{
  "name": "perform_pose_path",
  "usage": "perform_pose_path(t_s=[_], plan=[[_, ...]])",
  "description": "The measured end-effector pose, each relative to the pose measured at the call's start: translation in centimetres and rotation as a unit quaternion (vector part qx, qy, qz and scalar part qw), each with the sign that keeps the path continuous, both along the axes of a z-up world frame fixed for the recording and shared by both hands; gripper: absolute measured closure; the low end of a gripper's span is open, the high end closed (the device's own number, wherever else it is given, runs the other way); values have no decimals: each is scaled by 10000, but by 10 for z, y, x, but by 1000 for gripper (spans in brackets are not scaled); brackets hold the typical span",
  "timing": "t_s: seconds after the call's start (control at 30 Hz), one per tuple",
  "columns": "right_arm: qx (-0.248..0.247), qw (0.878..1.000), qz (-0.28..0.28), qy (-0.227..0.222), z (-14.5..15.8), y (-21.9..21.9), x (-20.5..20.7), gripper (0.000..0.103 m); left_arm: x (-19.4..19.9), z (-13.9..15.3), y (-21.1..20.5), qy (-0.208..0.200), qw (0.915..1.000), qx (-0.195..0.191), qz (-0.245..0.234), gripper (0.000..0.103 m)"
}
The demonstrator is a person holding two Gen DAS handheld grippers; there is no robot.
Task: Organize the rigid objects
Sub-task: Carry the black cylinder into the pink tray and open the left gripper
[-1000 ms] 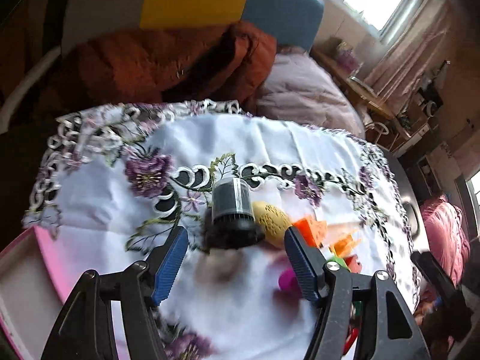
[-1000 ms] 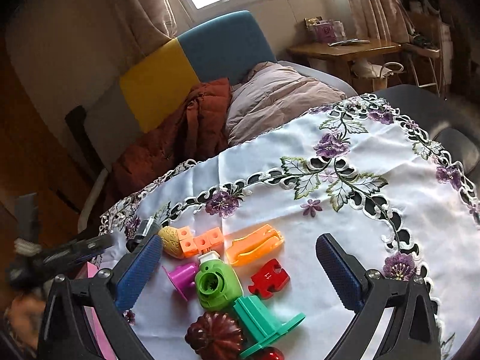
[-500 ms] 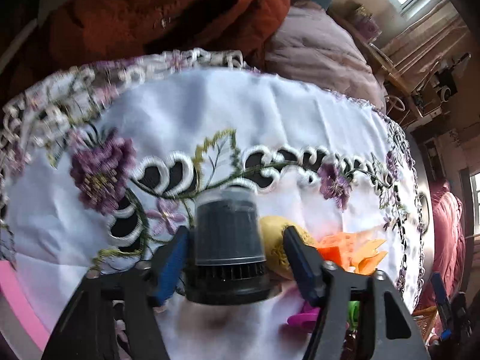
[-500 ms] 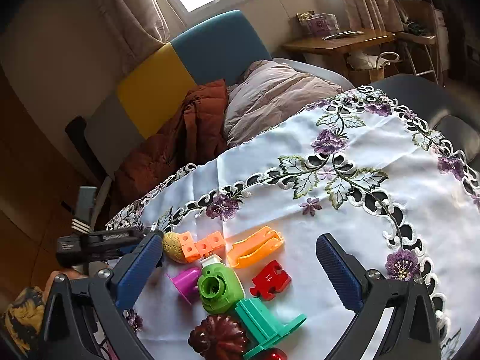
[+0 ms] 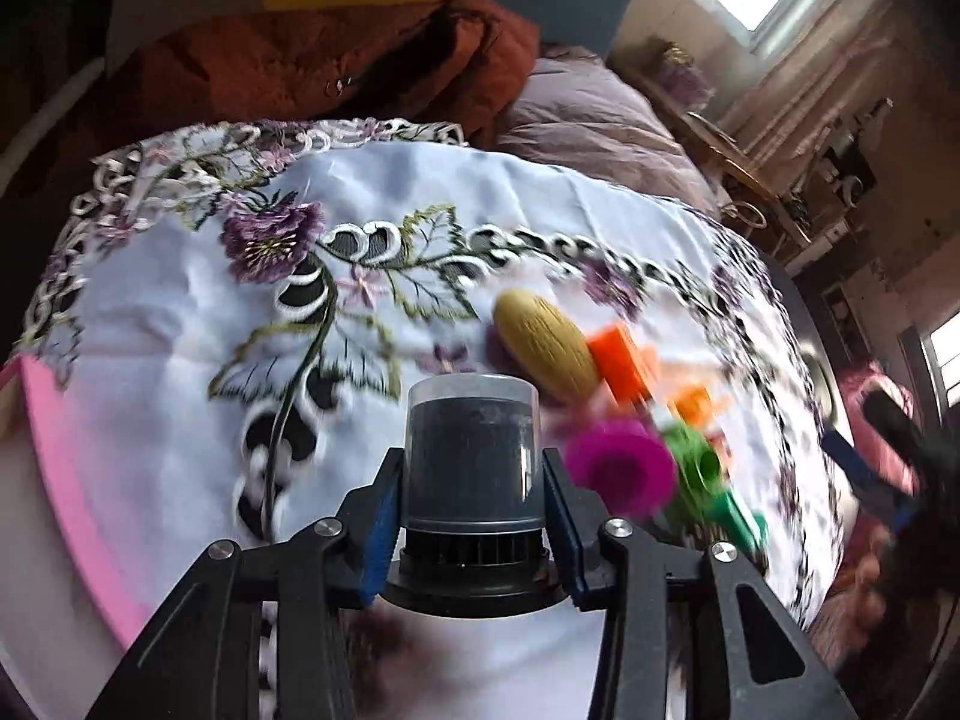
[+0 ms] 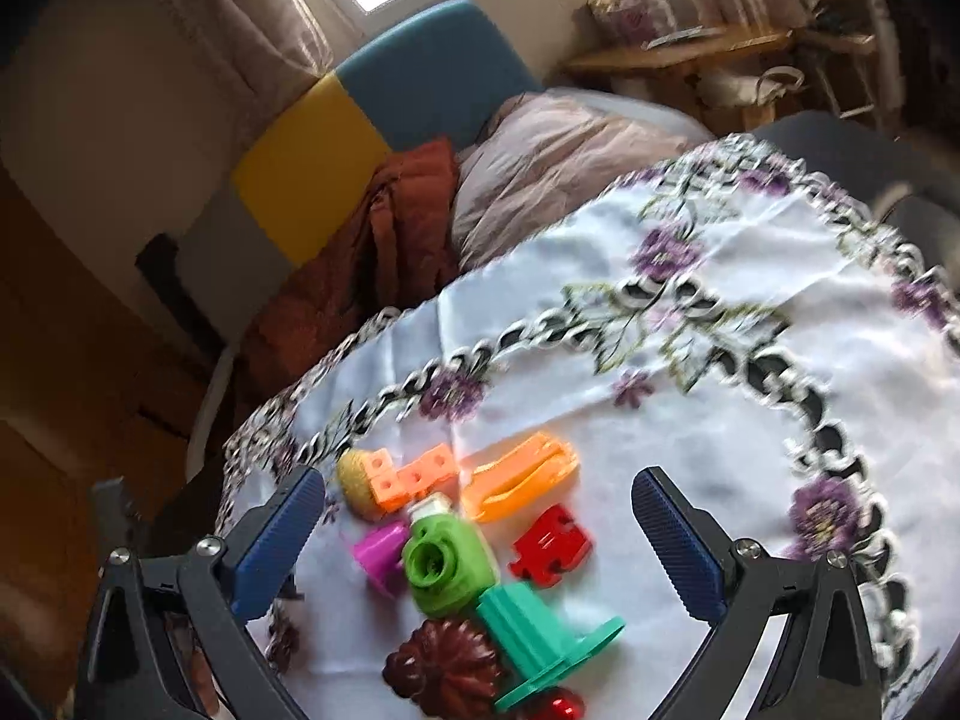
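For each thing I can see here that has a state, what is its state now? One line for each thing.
left gripper: fingers just closed onto the black canister, pads on both its sides.
black canister: upright, clear cap on, gripped.
right gripper: open, nothing between its fingers.
green toy camera: lying on the tablecloth, lens up.
teal flanged piece: tipped on its side.

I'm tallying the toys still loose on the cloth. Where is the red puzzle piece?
In the right wrist view, the red puzzle piece lies on the tablecloth between the open right gripper's fingers, right of the green toy, below the orange clip.
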State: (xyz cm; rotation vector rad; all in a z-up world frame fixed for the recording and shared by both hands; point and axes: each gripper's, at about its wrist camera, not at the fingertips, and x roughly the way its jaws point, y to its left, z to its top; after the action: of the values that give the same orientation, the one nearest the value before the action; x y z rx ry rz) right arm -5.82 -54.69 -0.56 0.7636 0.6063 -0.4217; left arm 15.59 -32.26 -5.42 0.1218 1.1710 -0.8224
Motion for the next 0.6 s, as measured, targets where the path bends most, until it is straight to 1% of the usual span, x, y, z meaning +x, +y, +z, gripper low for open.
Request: perform_pose_path(t_s=[0.07,0.13,0.2,0.27,0.33,0.4,0.5,0.57,0.6], plan=[[77,9998,192,47,-4,4,5,0,-15,7,13,-142,9999,-58,-24,60],[123,9991,413,61,-6,9,9,1,-27,10,26,-141,9998,-151,12,60],[150,9979,635,47,-6,15,12,6,-38,14,39,-189,9996,-219,47,60],[158,9960,881,60,-7,22,17,14,-48,20,50,-285,9992,-264,71,60],[167,9913,1297,156,-9,34,25,17,-57,24,62,-324,9988,-343,131,60],[-58,9845,1685,485,-14,54,36,19,-65,30,78,-365,9982,-424,213,60],[-394,9736,2075,868,-20,77,45,27,-68,35,103,-449,9970,-489,400,60],[-635,9659,2235,1142,-25,87,47,39,-67,38,123,-454,9958,-529,599,60],[-736,9627,2281,1258,-27,91,48,42,-65,39,134,-469,9948,-534,731,60]])
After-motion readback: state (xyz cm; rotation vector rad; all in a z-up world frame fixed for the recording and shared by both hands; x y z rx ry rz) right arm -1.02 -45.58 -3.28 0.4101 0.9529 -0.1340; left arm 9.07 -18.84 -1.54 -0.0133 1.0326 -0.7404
